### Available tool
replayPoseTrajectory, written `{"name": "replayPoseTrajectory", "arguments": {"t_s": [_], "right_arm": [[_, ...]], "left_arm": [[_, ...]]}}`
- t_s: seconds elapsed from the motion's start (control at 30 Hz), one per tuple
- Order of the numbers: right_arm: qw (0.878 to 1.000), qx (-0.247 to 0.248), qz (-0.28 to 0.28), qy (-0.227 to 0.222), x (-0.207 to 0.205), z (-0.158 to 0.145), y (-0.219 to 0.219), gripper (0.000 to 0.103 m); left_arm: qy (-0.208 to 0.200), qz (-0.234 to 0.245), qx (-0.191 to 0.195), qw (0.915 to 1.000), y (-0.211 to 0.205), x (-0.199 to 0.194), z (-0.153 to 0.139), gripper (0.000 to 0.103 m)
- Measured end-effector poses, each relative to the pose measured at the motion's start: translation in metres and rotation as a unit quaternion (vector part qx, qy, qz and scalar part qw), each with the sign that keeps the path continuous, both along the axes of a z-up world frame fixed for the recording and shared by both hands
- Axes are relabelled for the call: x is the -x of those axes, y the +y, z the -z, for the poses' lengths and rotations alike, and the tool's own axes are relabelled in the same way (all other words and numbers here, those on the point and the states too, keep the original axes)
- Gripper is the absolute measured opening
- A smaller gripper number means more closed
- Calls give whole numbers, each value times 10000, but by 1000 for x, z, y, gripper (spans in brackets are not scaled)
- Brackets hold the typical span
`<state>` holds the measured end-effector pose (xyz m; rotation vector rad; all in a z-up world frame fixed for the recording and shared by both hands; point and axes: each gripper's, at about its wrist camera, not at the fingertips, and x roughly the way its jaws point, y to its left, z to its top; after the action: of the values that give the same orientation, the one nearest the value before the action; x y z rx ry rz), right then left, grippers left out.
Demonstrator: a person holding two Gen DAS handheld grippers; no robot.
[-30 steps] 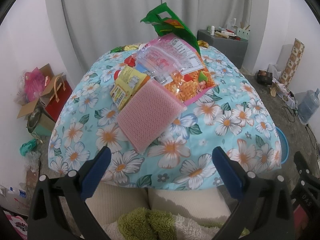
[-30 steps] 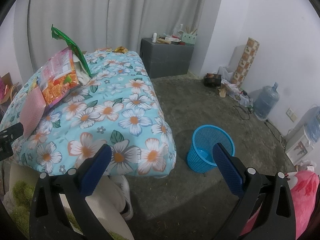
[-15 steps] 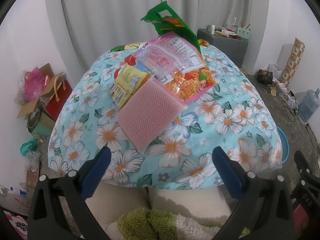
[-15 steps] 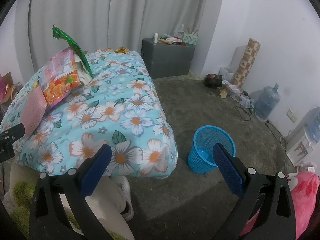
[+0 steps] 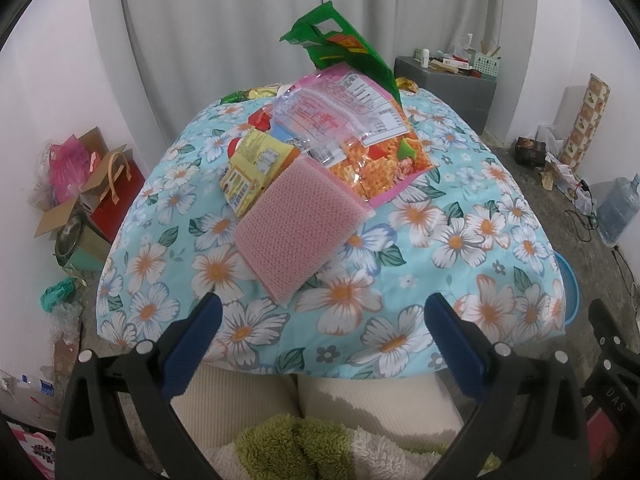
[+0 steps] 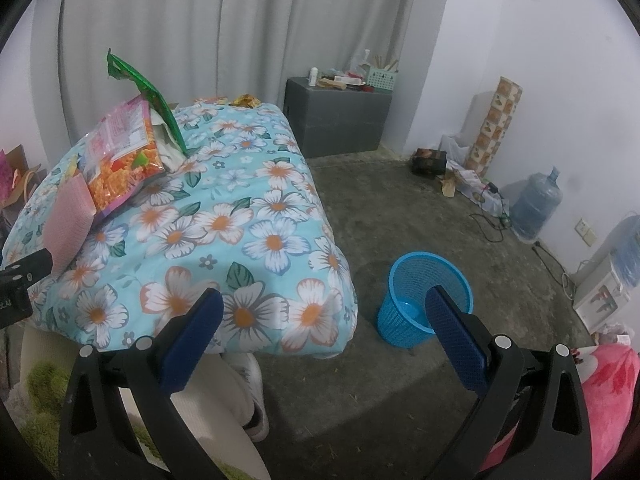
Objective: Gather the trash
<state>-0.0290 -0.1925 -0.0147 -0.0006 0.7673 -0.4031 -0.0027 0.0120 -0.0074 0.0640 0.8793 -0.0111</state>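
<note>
The floral-covered table fills the left wrist view, and its blue-and-white cloth drapes over the near edge in the right wrist view too. On the concrete floor to the table's right stands the blue mesh wastebasket, upright and well apart from the trash. Up on the cloth sits the pile — the big pink noodle packet on top, a green wrapper sticking up behind it, a pink textured pad lying nearest, overlapping the noodle packet's lower edge, and a yellow sachet tucked just beside the pad on the left. The left gripper hovers short of the table edge, blue fingers spread wide, nothing between them. The right gripper is spread just as wide and empty — one finger over the cloth's corner, the other in front of the basket.
</note>
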Motion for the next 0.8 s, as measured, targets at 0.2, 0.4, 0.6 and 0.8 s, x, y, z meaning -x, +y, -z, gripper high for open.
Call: {"name": "replayPoseTrajectory", "arguments": {"t_s": [0.2, 0.4, 0.6, 0.8], "right_arm": [[10000, -8, 1, 7, -1, 0, 1, 97], [10000, -34, 5, -6, -1, 0, -1, 97], [9993, -326, -104, -131, -8, 2, -1, 97], [9966, -574, -567, -144, -40, 3, 15, 97]], "left_arm": [[6, 4, -1, 10000, 0, 0, 0, 99], [6, 9, 1, 10000, 0, -1, 0, 99], [-87, -115, -90, 9999, 6, -1, 5, 99], [-204, -435, -168, 9987, 33, -10, 8, 99]]}}
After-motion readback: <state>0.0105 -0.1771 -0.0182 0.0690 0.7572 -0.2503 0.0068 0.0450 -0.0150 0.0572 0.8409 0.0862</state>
